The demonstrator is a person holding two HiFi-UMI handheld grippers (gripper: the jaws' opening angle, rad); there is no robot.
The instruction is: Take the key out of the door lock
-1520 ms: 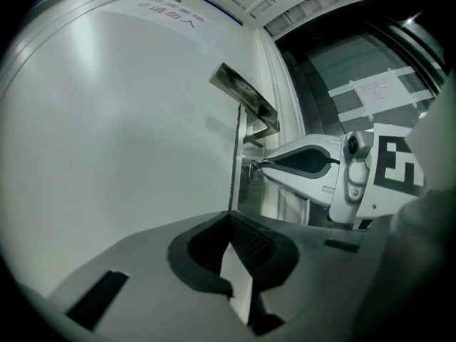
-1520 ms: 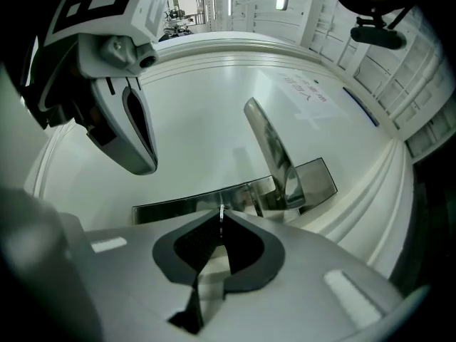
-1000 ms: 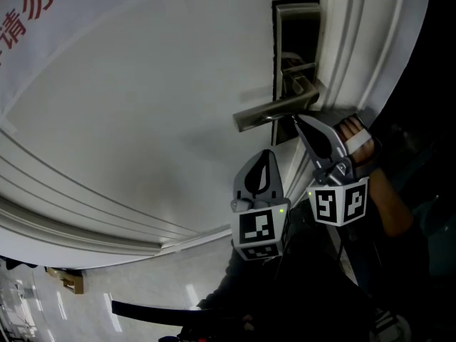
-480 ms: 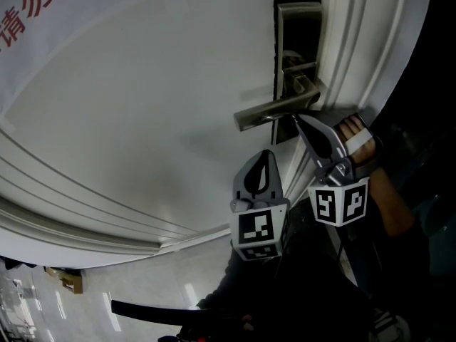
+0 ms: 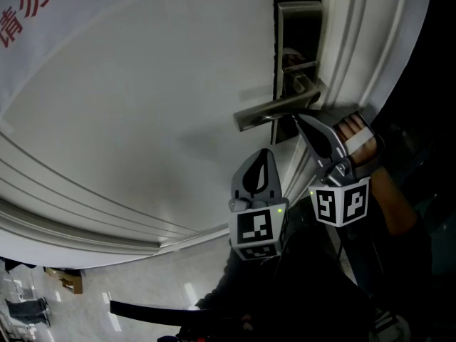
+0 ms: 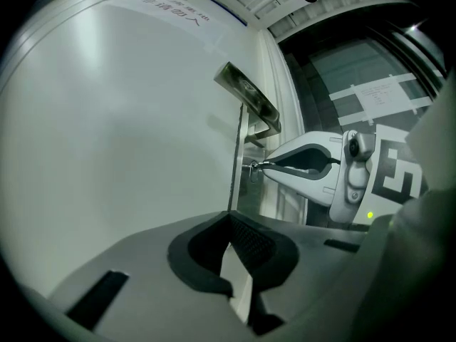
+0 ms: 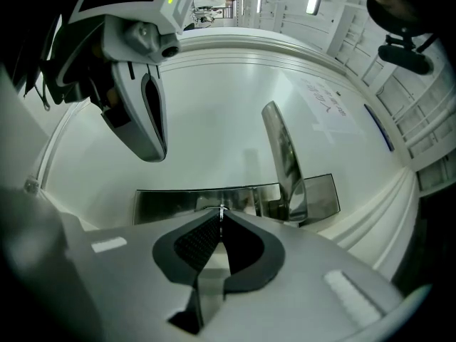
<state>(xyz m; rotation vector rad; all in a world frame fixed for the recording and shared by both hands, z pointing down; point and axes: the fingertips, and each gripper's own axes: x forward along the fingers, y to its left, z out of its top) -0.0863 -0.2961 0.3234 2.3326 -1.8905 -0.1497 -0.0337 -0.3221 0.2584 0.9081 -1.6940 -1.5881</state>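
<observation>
A steel lock plate (image 5: pixel 299 27) with a lever handle (image 5: pixel 274 111) sits on the white door (image 5: pixel 142 105). My right gripper (image 5: pixel 298 118) reaches in just under the handle and is shut on the small metal key (image 6: pixel 252 168), which stands in the lock at the plate (image 7: pixel 242 198). In the right gripper view the key (image 7: pixel 221 210) shows as a thin edge between the closed pads. My left gripper (image 5: pixel 266 154) hangs below the handle, off the door, shut on nothing. The head view hides the key behind the handle and gripper tip.
The door's raised moulding (image 5: pixel 85 219) curves along the lower left. The white door frame (image 5: pixel 363 41) runs beside the lock plate, with a dark opening (image 5: pixel 427 84) beyond. A person's hand (image 5: pixel 356 137) holds the right gripper. Tiled floor (image 5: pixel 107 298) lies below.
</observation>
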